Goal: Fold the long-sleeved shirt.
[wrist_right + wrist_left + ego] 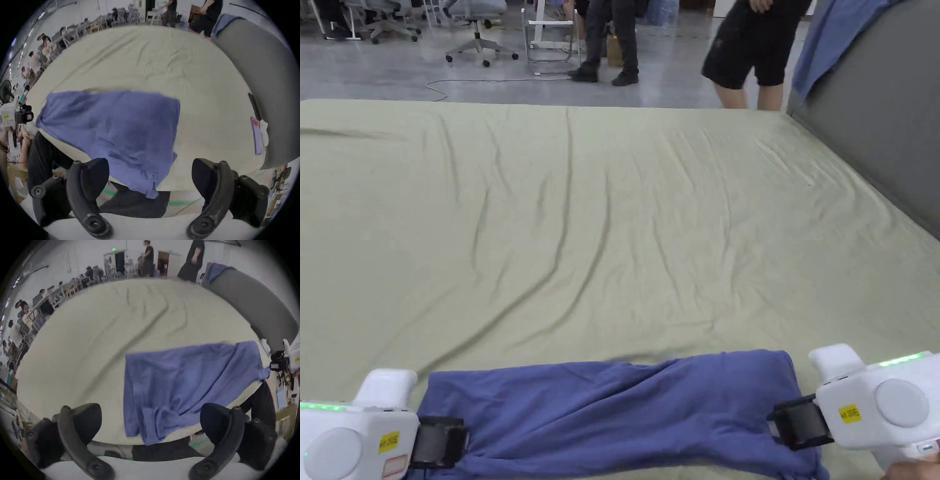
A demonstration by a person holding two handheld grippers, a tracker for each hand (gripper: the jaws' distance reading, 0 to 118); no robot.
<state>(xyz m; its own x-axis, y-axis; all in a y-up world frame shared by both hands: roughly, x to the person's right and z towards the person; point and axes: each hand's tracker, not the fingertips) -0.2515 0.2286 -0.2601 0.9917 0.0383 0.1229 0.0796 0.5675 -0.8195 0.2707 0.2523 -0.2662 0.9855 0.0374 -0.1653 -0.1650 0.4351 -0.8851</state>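
A blue long-sleeved shirt lies folded into a wide band along the near edge of the bed. In the gripper views, part of the shirt hangs over that edge. My left gripper sits at the shirt's left end, and its jaws stand wide apart in its own view. At the right end is my right gripper, open too. Nothing is pinched between either pair of jaws. Each gripper view also shows the other gripper farther off: right gripper, left gripper.
The pale green sheet is creased and wide open beyond the shirt. A grey headboard runs along the right side with a blue cloth draped over it. Two people stand past the far edge, near an office chair.
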